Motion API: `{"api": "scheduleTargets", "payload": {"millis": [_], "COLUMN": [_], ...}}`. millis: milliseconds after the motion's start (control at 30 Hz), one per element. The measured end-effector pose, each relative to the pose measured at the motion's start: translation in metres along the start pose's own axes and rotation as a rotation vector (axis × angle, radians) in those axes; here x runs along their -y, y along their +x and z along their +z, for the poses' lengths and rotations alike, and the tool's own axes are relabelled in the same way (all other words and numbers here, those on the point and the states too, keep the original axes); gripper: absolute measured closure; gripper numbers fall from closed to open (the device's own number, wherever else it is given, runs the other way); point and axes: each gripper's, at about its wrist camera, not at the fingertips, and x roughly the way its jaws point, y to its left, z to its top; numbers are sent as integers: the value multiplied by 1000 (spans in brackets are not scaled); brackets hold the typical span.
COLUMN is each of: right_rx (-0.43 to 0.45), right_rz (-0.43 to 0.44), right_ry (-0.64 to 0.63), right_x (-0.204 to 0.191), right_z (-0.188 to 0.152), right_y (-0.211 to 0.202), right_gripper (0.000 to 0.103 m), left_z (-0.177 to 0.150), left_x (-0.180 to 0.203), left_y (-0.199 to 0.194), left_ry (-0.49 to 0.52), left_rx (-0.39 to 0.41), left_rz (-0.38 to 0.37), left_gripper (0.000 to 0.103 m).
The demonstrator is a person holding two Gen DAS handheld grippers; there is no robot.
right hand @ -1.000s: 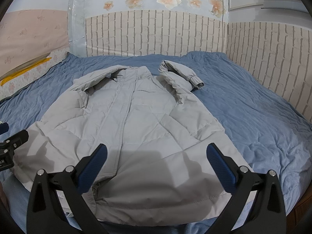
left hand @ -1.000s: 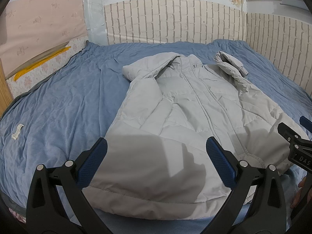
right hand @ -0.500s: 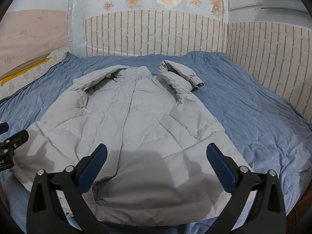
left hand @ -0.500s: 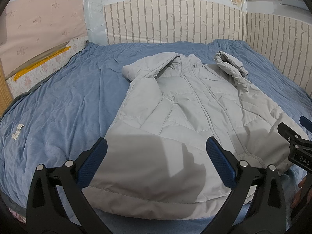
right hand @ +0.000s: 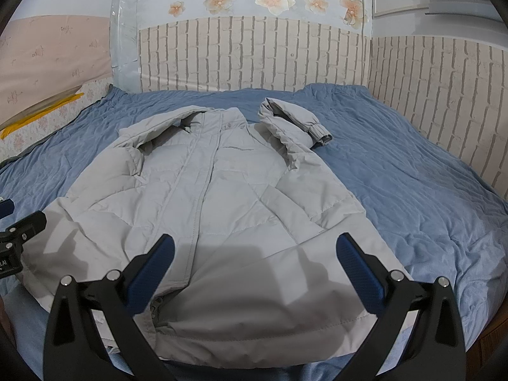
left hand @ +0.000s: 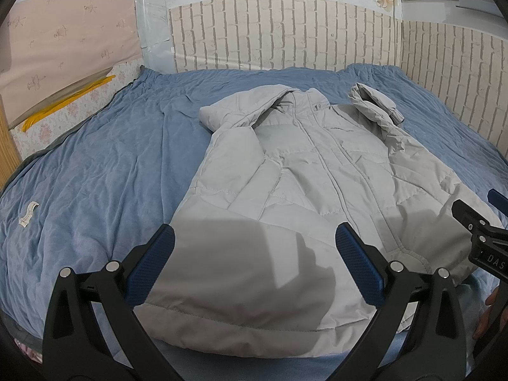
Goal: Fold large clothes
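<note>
Blue-padded jaws of left gripper (left hand: 254,263) and right gripper (right hand: 254,265) spread wide, holding nothing, above hem at frame bottom. Grey padded jacket (left hand: 304,197) flat mid-frame on blue bed (left hand: 104,171). Brick-pattern wall (right hand: 254,54) beyond.

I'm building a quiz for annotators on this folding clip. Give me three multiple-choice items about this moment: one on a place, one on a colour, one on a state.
1. Where does the coat lie?
A. on the blue bedspread
B. on a wooden chair
C. on a hanger

2. What colour are the pads on the left gripper?
A. red
B. blue
C. yellow

3. How does the right gripper stand?
A. shut on a sleeve
B. shut on the hem
C. open, holding nothing

Key: A, the bedspread shows around the coat on every side; B, both pads are dark blue; C, its fingers stand wide apart above the hem.
</note>
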Motion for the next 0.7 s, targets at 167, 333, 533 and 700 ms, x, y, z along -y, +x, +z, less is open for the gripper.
{"api": "scheduleTargets", "payload": {"millis": [167, 333, 533, 700], "right_rx": [-1, 0, 3, -1], "right_rz": [0, -1, -5, 0], "right_ry": [0, 0, -4, 0], "right_x": [-1, 0, 0, 0], "right_z": [1, 0, 0, 1], "right_y": [-1, -1, -1, -1], "right_gripper": [2, 2, 2, 2], "left_z": [0, 0, 0, 0], "left_x": [0, 0, 0, 0], "left_y": [0, 0, 0, 0], "left_ry": [0, 0, 0, 1], "left_rx": [0, 0, 0, 0], "left_rz": [0, 0, 0, 0], "left_gripper": [3, 3, 3, 3]}}
